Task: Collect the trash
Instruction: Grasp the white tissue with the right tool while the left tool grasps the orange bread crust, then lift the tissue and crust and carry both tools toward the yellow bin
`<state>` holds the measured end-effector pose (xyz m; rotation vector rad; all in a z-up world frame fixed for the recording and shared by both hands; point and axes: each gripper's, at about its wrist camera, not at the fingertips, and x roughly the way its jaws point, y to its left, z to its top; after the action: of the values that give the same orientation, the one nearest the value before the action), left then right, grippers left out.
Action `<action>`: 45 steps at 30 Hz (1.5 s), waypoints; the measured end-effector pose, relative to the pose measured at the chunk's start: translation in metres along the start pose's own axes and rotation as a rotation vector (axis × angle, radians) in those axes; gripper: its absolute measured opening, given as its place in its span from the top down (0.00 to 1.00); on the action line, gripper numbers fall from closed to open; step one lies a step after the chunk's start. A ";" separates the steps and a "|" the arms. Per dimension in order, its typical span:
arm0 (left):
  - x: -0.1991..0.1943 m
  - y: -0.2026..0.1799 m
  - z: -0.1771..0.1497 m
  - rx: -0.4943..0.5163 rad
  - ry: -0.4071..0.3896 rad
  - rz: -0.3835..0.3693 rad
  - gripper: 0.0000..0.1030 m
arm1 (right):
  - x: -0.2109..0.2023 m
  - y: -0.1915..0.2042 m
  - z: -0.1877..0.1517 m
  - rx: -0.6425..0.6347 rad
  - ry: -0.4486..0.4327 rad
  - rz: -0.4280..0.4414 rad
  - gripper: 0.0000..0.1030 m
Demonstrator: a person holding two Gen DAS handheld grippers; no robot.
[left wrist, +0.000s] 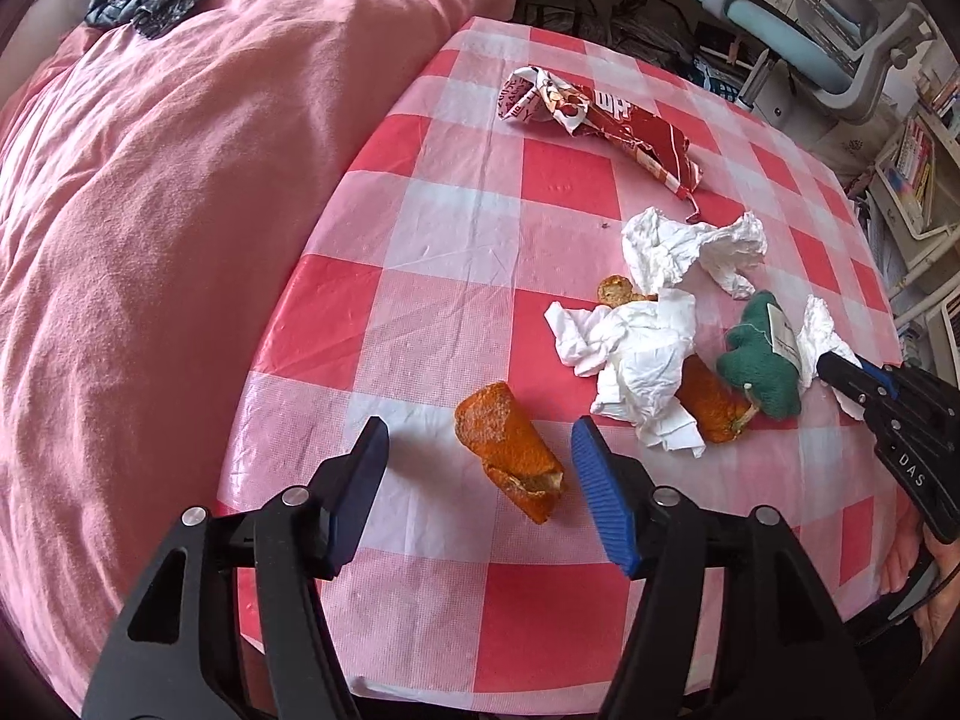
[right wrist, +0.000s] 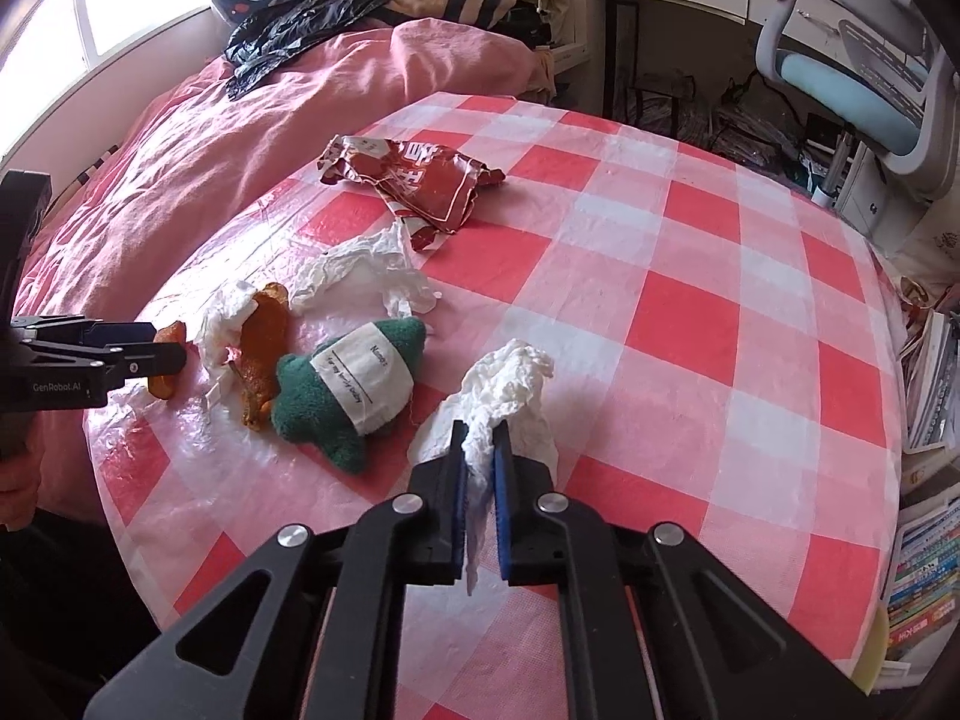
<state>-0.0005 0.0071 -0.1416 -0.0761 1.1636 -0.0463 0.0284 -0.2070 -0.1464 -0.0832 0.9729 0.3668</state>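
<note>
Orange peel between one gripper's parted fingers, tissue pinched in the other.

Left wrist view: the left gripper stands apart around an orange peel on the checked desk, pads not touching it; crumpled tissues and a red wrapper lie beyond. Right wrist view: the right gripper is clamped on a white tissue, beside a green plush toy.

The checked tablecloth lies bare from twelve to four o'clock of the right gripper. At ten o'clock, the green plush toy, orange peel and crumpled tissues crowd the way.
</note>
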 end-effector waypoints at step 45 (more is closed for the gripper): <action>-0.063 -0.227 0.041 0.260 -0.327 -0.252 0.72 | -0.090 -0.078 -0.046 0.031 -0.150 -0.216 0.92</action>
<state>0.0130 -0.2130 -0.0485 0.0006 0.8083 -0.3934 -0.0272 -0.3143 -0.1059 -0.1298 0.8115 0.1568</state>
